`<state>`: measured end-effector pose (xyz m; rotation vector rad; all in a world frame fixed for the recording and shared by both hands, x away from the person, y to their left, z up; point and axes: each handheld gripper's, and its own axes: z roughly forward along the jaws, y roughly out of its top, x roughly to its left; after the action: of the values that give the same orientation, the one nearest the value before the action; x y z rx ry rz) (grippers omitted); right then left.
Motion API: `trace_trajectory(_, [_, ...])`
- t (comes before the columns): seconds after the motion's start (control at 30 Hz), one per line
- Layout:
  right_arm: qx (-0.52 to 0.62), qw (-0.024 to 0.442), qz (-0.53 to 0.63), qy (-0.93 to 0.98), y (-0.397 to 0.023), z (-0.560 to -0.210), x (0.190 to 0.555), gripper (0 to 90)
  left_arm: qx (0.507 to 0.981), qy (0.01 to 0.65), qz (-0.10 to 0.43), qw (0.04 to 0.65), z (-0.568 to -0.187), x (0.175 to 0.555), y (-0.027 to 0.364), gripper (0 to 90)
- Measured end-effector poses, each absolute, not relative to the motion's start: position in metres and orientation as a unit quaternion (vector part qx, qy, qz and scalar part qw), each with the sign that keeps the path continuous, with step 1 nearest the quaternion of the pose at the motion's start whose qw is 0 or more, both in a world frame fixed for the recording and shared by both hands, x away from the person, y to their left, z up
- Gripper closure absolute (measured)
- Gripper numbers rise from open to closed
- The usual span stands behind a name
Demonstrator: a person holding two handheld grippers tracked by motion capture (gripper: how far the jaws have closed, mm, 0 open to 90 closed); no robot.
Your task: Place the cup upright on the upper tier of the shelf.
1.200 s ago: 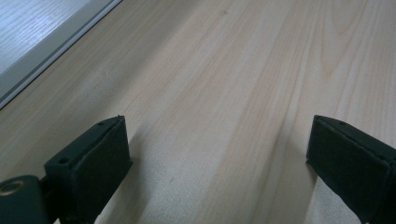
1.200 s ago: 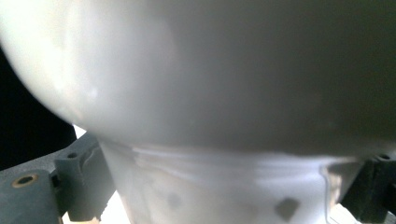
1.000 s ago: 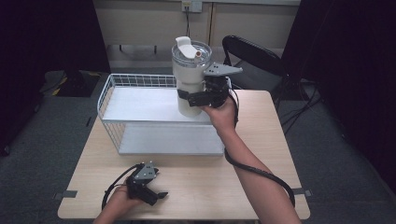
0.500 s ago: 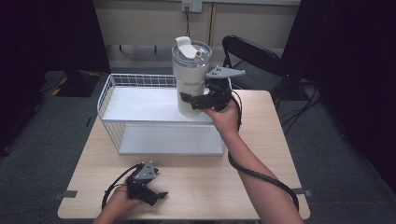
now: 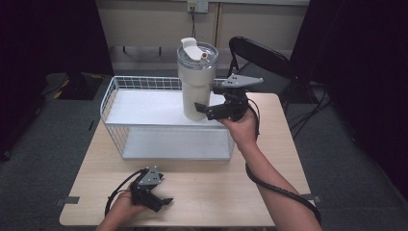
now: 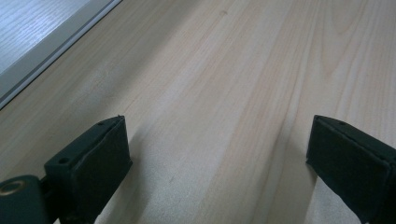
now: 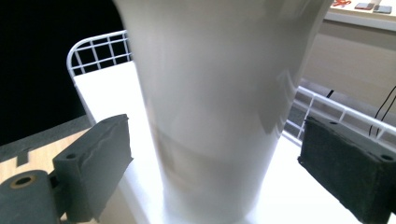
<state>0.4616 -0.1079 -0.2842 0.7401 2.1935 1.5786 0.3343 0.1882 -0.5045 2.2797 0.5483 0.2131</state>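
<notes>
High view: a white tumbler (image 5: 196,82) stands upright on the top shelf of the wire rack (image 5: 144,108), near the shelf's right front corner. Around its lower part sits the right gripper (image 5: 208,109), jaws spread wide, clear of its sides. At the desk's (image 5: 269,178) front-left edge, the left gripper (image 5: 161,202) rests spread open.

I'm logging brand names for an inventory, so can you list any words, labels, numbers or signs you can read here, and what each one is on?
No text can be read in these pictures.
The white tumbler on the wire rack: plain wall, no logo or print shows, also close up in the right gripper view.
The right gripper and left gripper: no readable marking.
The wooden table: bare grain.
The wall socket: too small to tell.
</notes>
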Motion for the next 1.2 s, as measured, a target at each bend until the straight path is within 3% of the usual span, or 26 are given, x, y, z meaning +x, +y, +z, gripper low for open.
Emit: trace_trajectory(1.2, [0.202, 0.111, 0.566, 0.792, -0.136, -0.309, 0.394, 8.4, 0.894, 0.216, 0.085, 0.385, -0.505, 0.334, 0.188, 5.4])
